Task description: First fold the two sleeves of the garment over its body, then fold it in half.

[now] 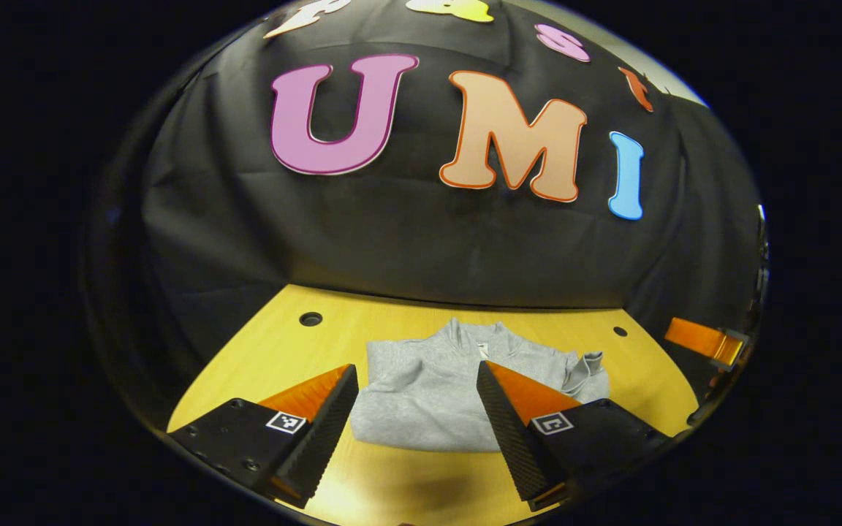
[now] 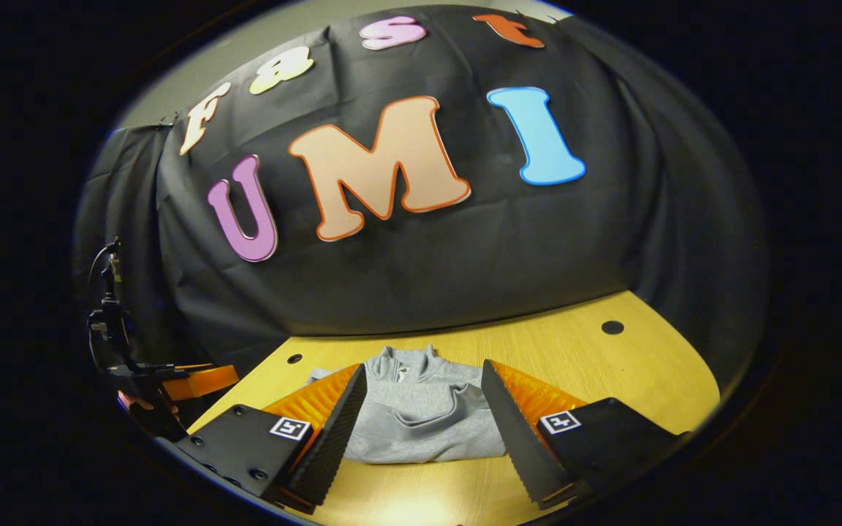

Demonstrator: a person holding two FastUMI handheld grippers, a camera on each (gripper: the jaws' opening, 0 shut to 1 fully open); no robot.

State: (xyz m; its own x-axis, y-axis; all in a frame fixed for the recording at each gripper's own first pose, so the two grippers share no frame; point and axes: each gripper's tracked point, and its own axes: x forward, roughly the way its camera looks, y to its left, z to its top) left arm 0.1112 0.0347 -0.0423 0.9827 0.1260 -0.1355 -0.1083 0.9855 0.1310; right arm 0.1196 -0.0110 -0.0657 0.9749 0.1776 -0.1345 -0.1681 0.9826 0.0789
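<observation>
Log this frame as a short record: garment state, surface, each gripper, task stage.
garment: grey sweatshirt, folded into a compact stack, collar toward the booth wall
surface: yellow wooden table with small round holes
left gripper: open, holding nothing, garment lies ahead between its fingers
right gripper: open, holding nothing, facing the garment
task stage: sleeves look tucked in and the garment appears folded in half

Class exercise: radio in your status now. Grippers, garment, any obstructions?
Left gripper open, right gripper open, both holding nothing. Grey sweatshirt lies folded on the wooden table, collar away. Nothing in the way.
</observation>
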